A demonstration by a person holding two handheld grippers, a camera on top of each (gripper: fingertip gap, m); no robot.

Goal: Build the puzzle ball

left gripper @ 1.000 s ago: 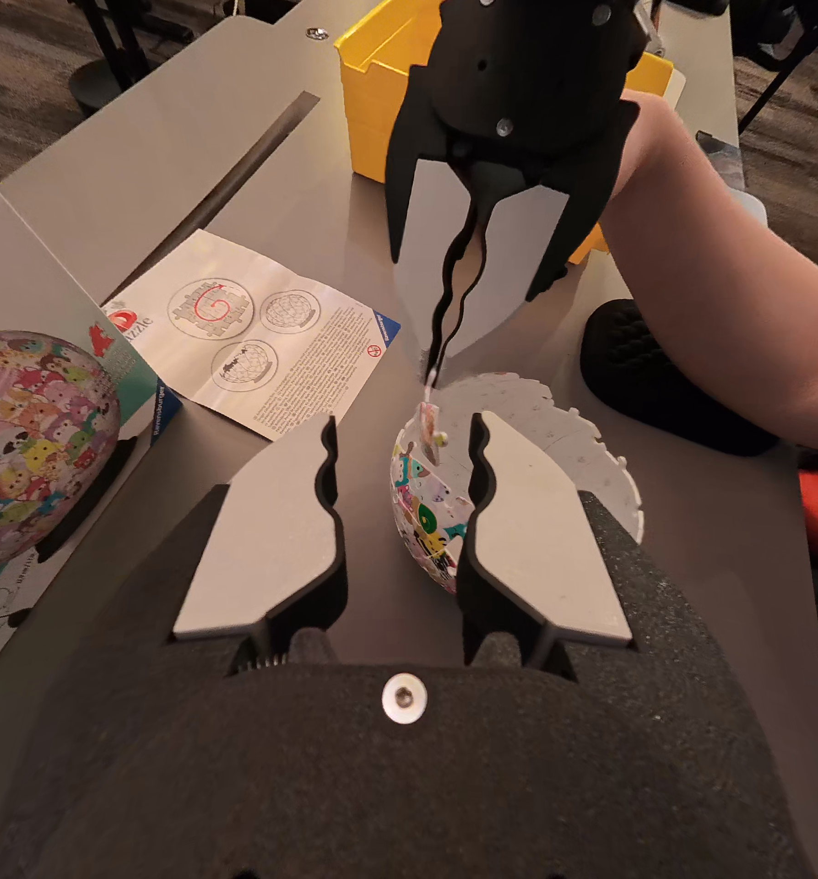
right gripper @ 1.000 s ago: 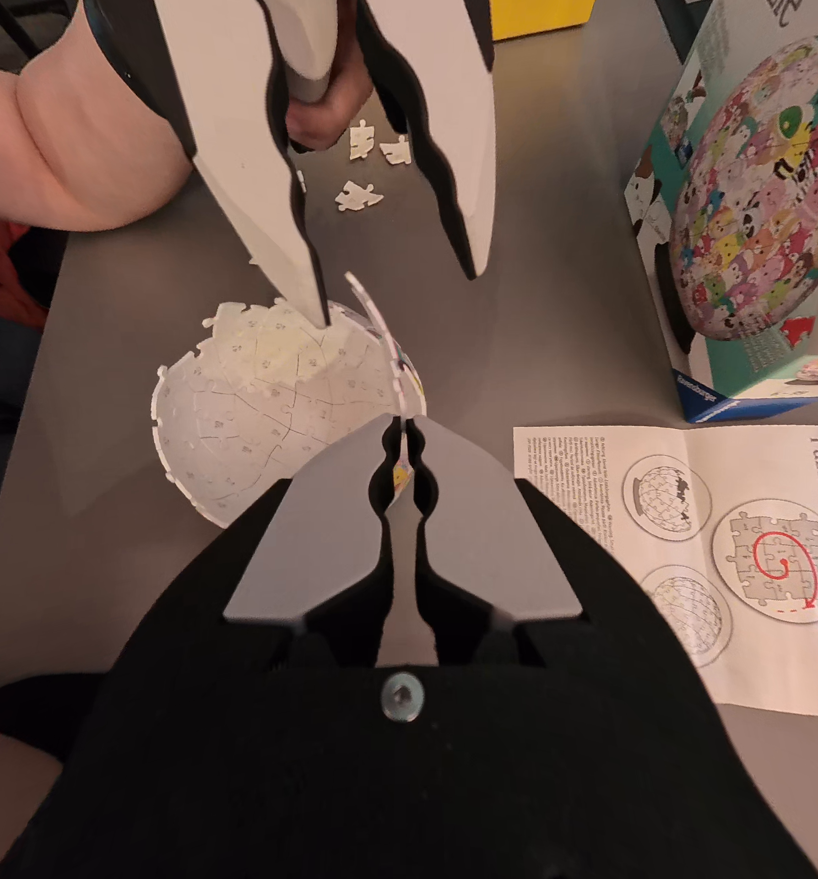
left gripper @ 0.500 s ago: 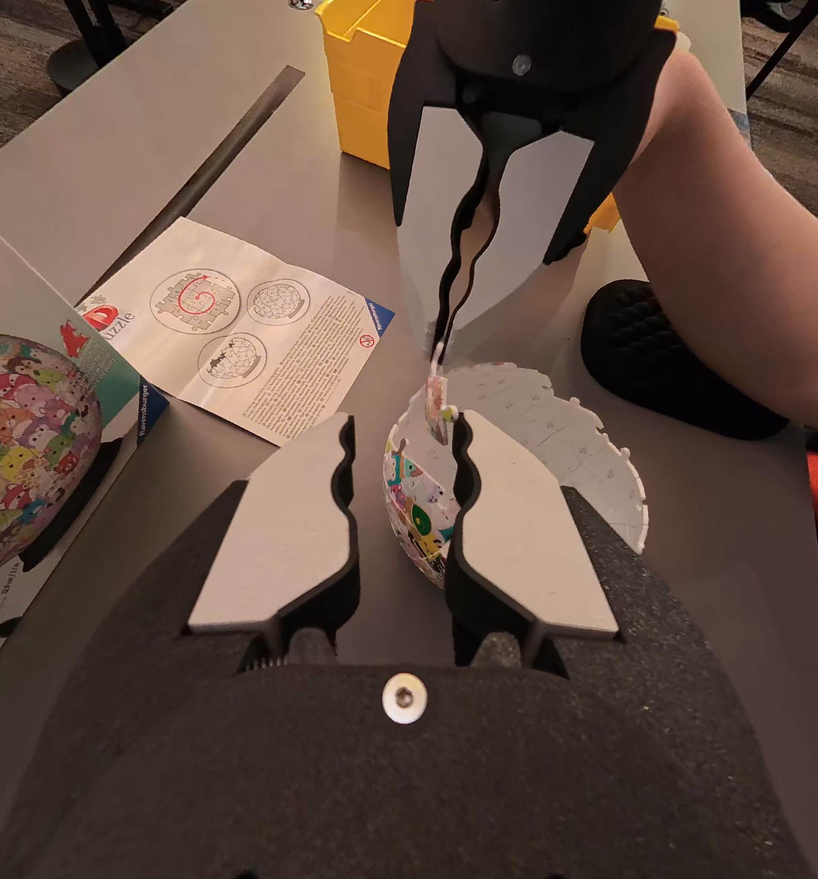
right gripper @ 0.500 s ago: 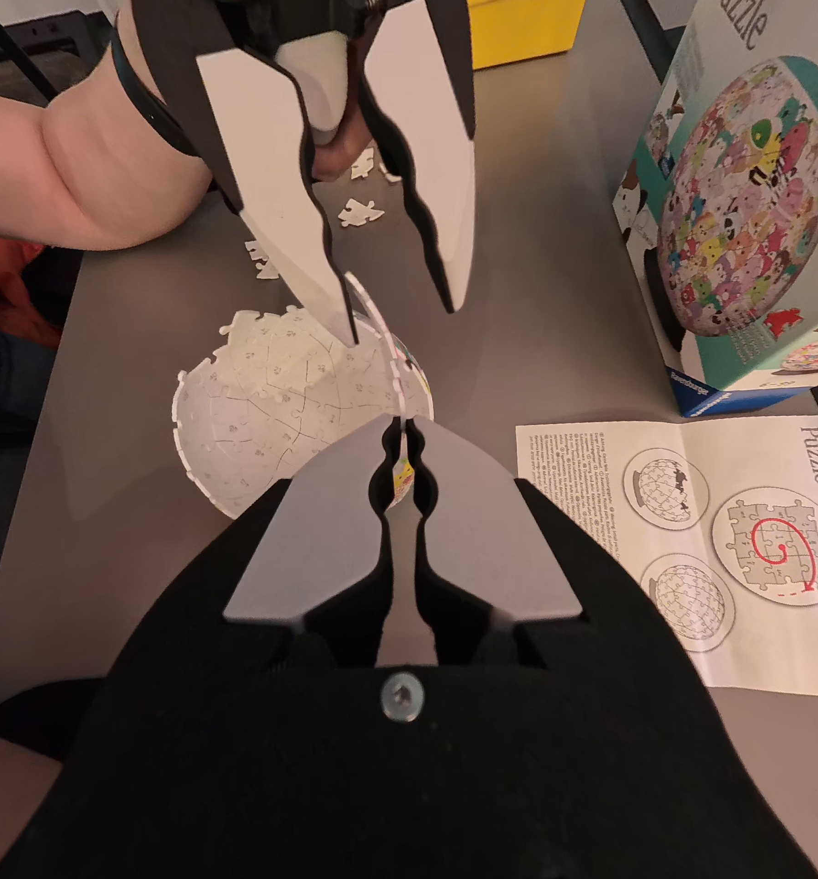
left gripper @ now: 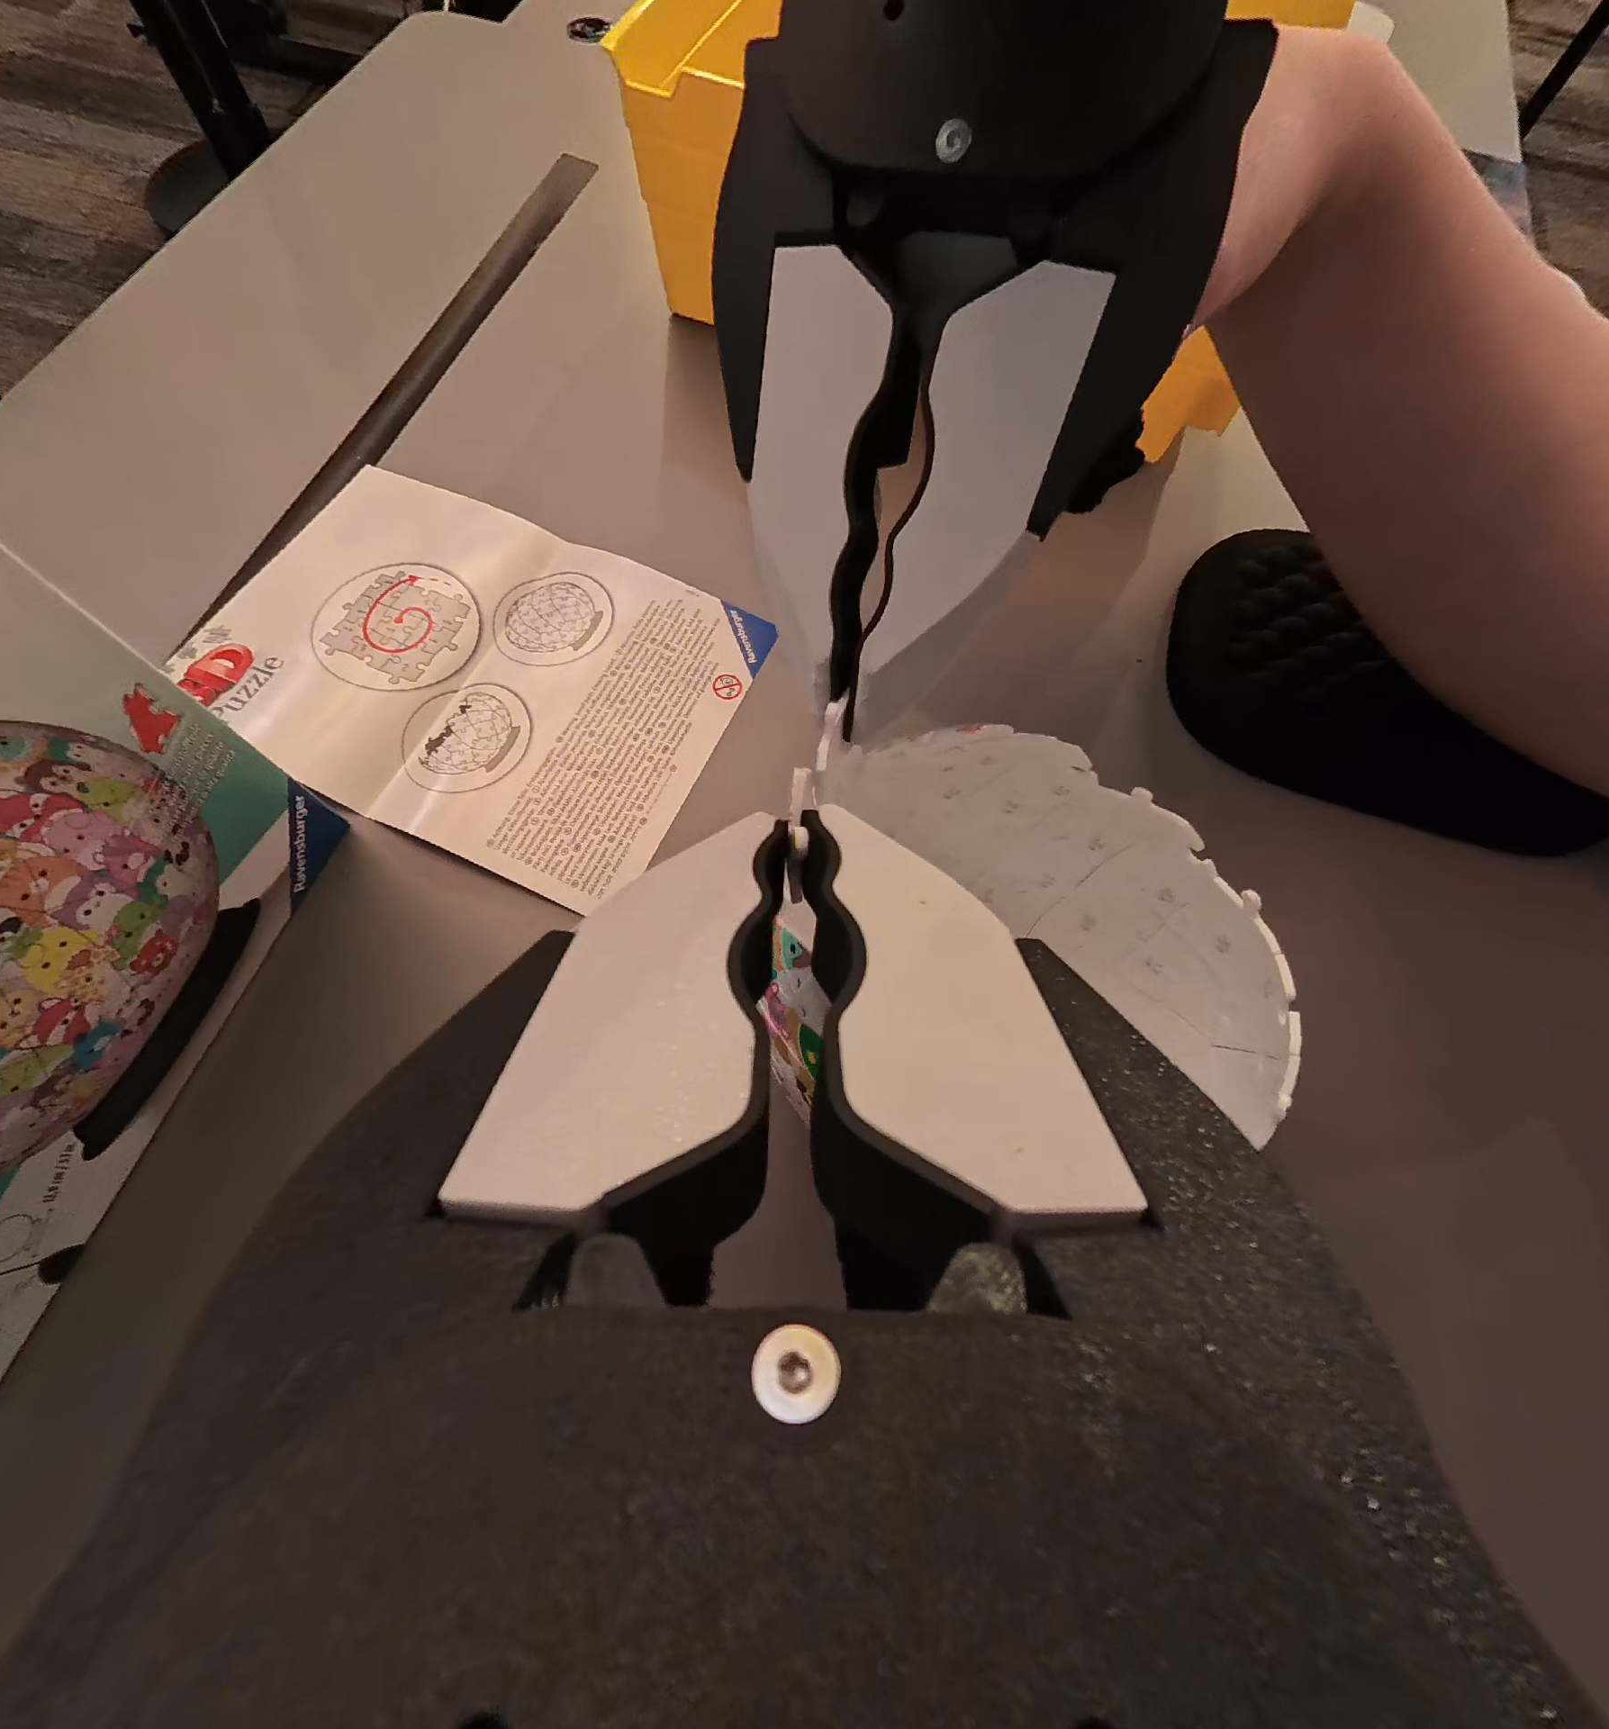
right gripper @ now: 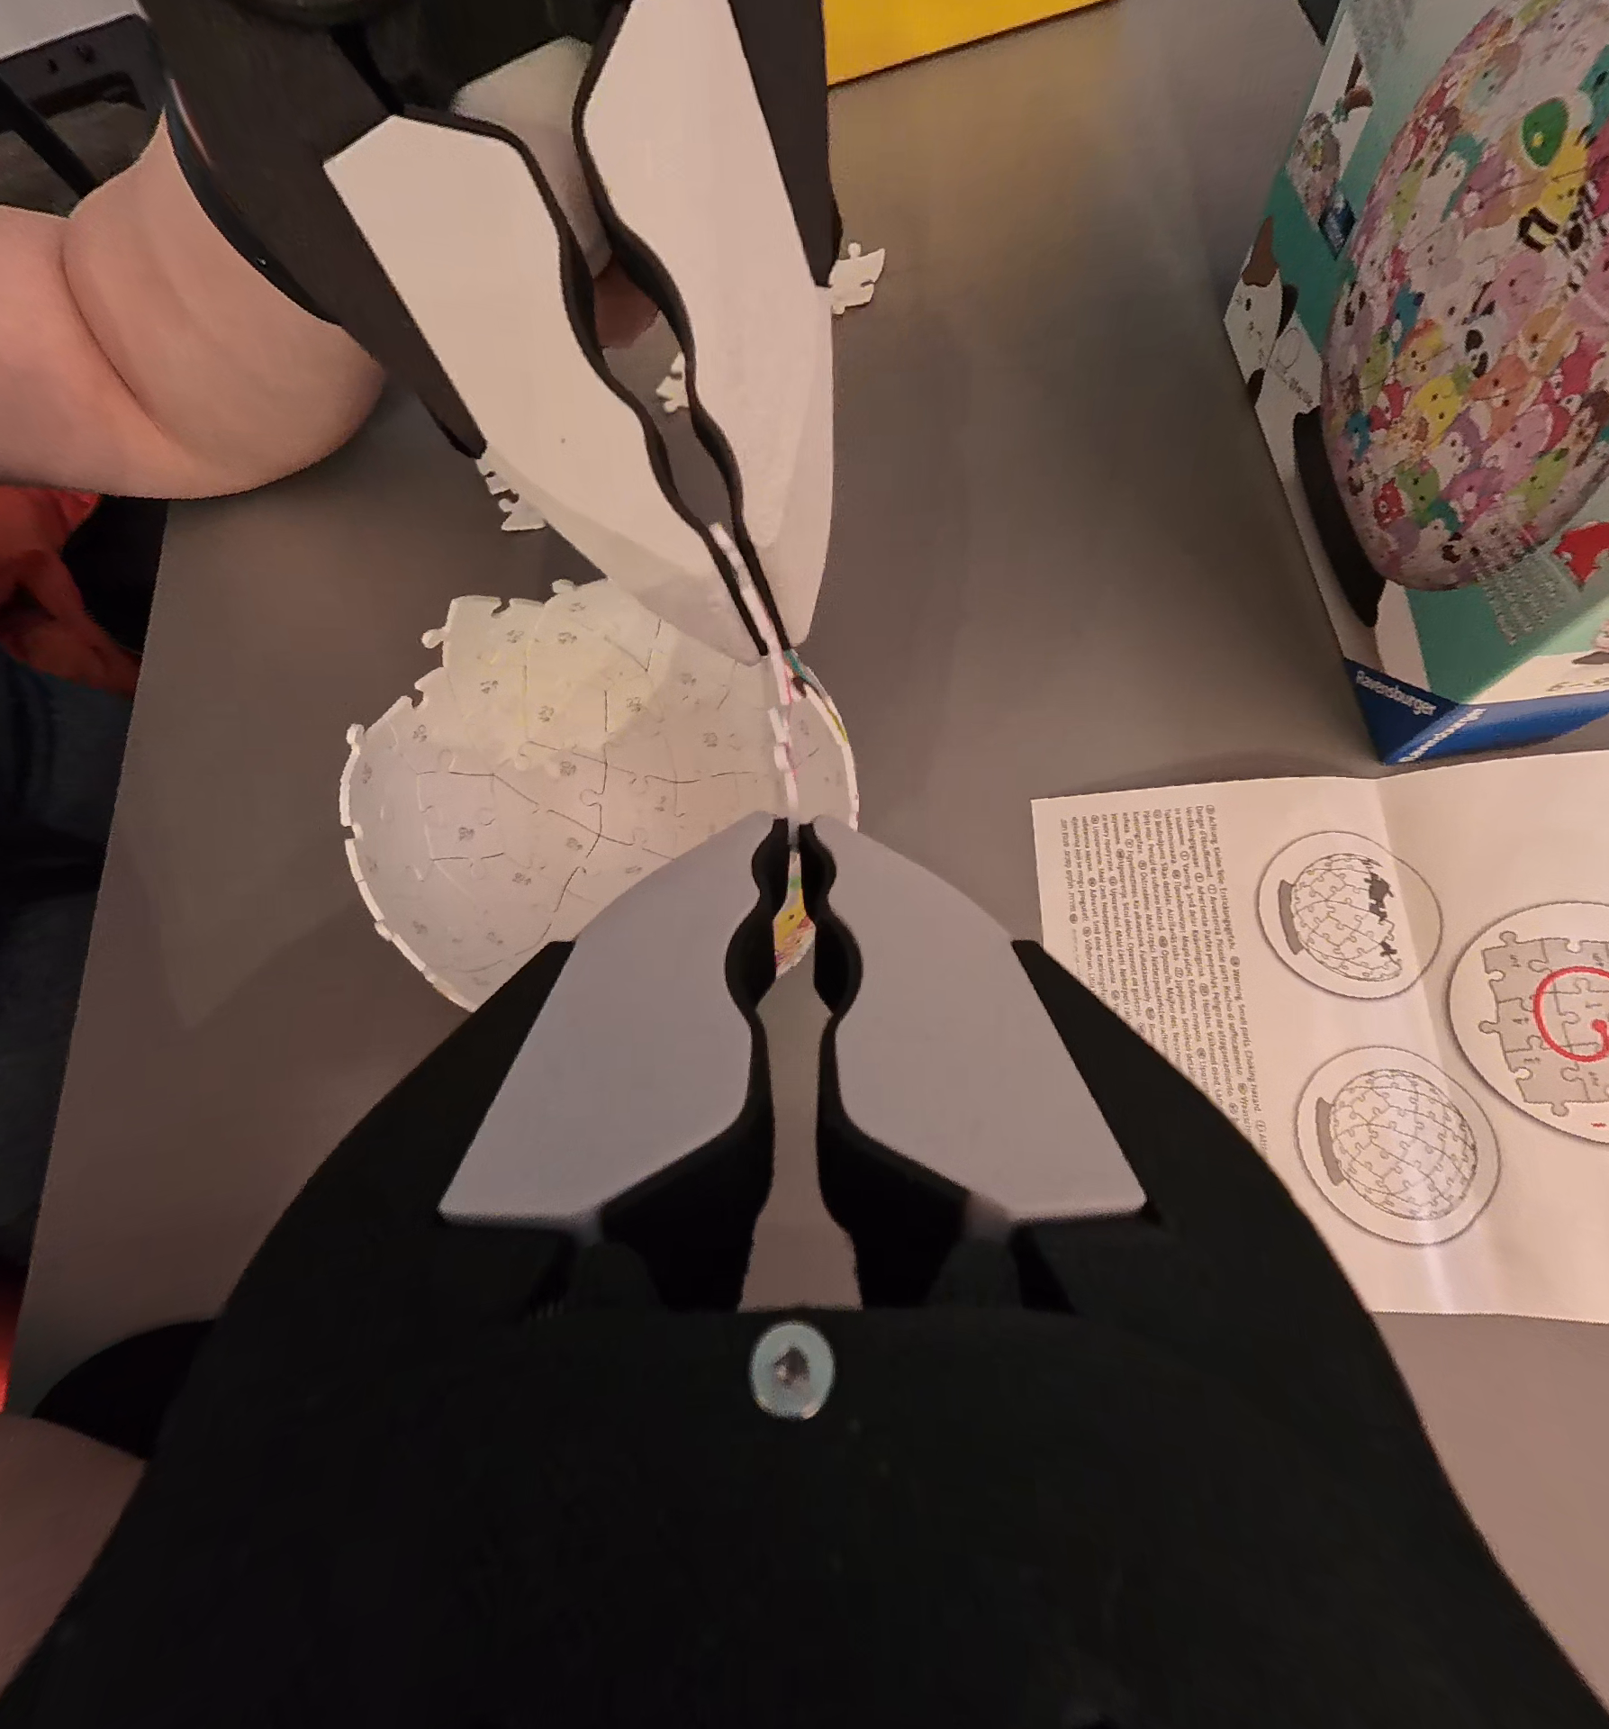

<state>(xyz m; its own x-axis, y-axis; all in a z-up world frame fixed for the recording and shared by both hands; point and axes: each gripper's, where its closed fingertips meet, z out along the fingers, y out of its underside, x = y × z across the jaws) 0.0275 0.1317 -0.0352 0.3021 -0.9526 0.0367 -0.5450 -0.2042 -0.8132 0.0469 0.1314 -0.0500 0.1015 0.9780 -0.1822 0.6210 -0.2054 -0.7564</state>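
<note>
Two grippers meet over one half-built puzzle ball (left gripper: pixel 1109 898), a curved shell of interlocked pieces, plain white inside and printed with bright cartoon figures outside, resting on the smooth grey bench (left gripper: pixel 407 309). The left gripper (left gripper: pixel 796 837) has its flat pale fingers with wavy black edges pressed together on the shell's upright rim. The right gripper (right gripper: pixel 793 835) is likewise clamped on that same rim from the opposite side, its tip just beside the other's. One folded paper instruction sheet (right gripper: pixel 1343 1020) with three round diagrams lies flat beside the ball. One cardboard puzzle box (right gripper: pixel 1474 355), printed with a colourful sphere, stands near it. One yellow plastic bin (left gripper: pixel 679 140) sits farther back. At least three loose white pieces (right gripper: pixel 852 276) lie behind the left gripper. One black textured pad (left gripper: pixel 1324 683) lies under a forearm
</note>
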